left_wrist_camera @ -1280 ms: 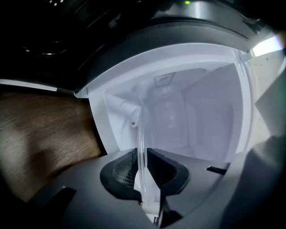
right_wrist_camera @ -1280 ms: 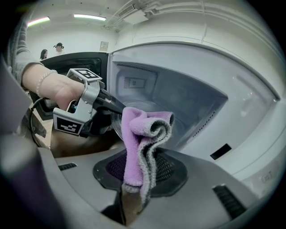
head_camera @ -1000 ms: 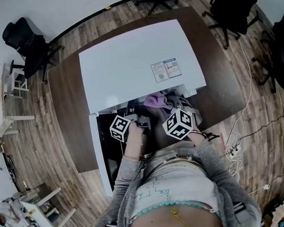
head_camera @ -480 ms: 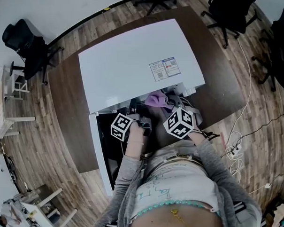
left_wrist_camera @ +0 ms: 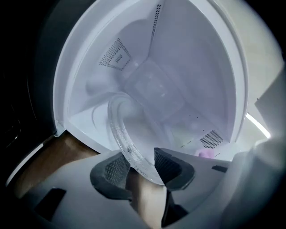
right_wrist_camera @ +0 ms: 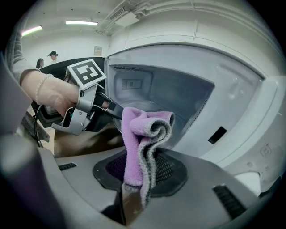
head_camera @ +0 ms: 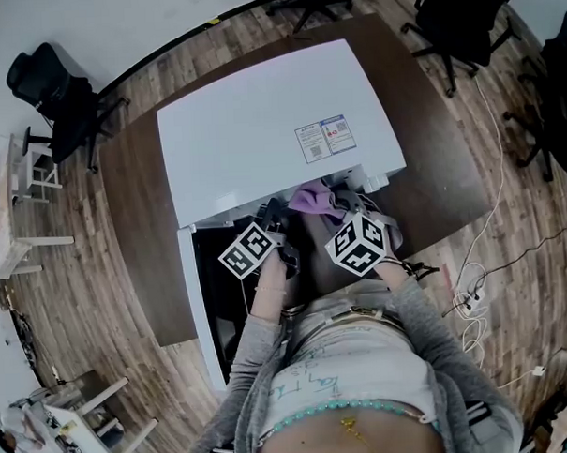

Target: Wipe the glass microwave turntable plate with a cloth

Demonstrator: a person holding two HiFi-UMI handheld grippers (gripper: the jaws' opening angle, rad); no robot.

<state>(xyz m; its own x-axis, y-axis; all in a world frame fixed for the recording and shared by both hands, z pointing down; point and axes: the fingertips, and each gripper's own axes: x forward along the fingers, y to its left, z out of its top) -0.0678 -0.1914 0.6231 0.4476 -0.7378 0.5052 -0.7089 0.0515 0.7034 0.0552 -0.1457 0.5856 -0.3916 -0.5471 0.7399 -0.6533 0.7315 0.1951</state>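
The glass turntable plate stands tilted at the mouth of the white microwave, its rim running down between the pads of my left gripper. Those jaws have just been opening; the rim sits between them with slack, so the gripper is open. From the right gripper view, the left gripper reaches into the cavity from the left. My right gripper is shut on a folded purple and grey cloth, held up just in front of the cavity. From the head view, the cloth shows at the microwave's front edge.
The microwave sits on a brown table, its door swung open at the left. Office chairs stand on the wooden floor around it. Cables and a power strip lie at the right.
The left gripper's marker cube has rolled and shifted slightly toward the microwave. The right gripper and cloth have stayed where they were.
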